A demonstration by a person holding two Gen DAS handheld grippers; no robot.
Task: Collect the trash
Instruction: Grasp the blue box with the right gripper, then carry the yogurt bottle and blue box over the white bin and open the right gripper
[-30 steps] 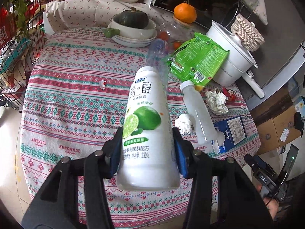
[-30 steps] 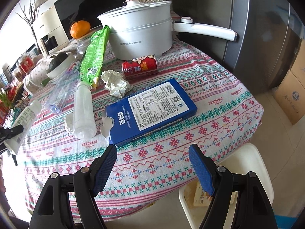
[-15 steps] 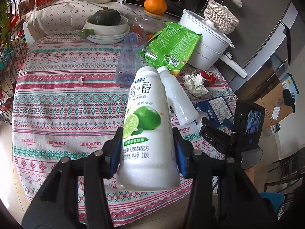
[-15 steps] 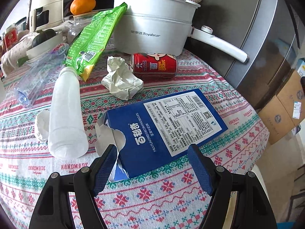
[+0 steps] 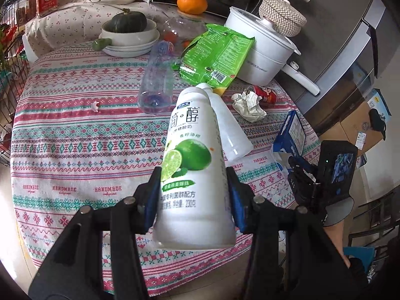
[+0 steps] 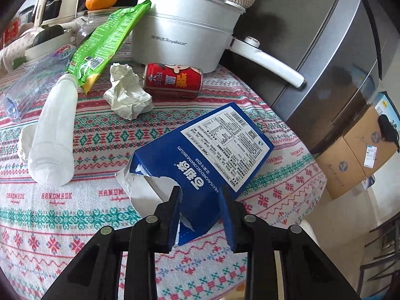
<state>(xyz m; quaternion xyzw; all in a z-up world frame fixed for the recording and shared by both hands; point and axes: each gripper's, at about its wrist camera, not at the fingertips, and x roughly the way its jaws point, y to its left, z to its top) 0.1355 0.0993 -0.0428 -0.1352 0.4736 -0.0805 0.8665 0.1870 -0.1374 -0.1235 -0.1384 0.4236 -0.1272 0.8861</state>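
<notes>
Trash lies scattered over the far side of the round table [image 5: 75, 135], on its striped, patterned cloth. The left tongs [image 5: 192, 197] are half open and clamped on a white yogurt bottle [image 5: 192, 175] with a lime on its label; the blue pads press its sides and it hangs above the table, tilted with its neck away from the camera. The right tongs [image 6: 200, 215] have just been closing, and their pads now pinch the torn end of a blue biscuit box [image 6: 207, 155], whose near end is lifted so that it stands tilted on the cloth near the table's edge. In the left wrist view the same box [image 5: 292, 135] shows at the right rim of the table, with the right tongs' black body just beside it.

Left of the box lies a plain white bottle [image 6: 52, 137] on its side, with a small wad of paper tucked against it. Beyond it a clear plastic bottle [image 5: 157, 80] also lies flat. A crumpled tissue [image 6: 126, 95] sits just beside a red can [image 6: 173, 80] lying on its side, and a green snack bag [image 6: 105, 40] leans against a white cooking pot [image 6: 180, 27] with a woven lid on top. A bowl holding a dark squash [image 5: 128, 21] stands at the back, and an orange [image 5: 192, 1] behind it.
</notes>
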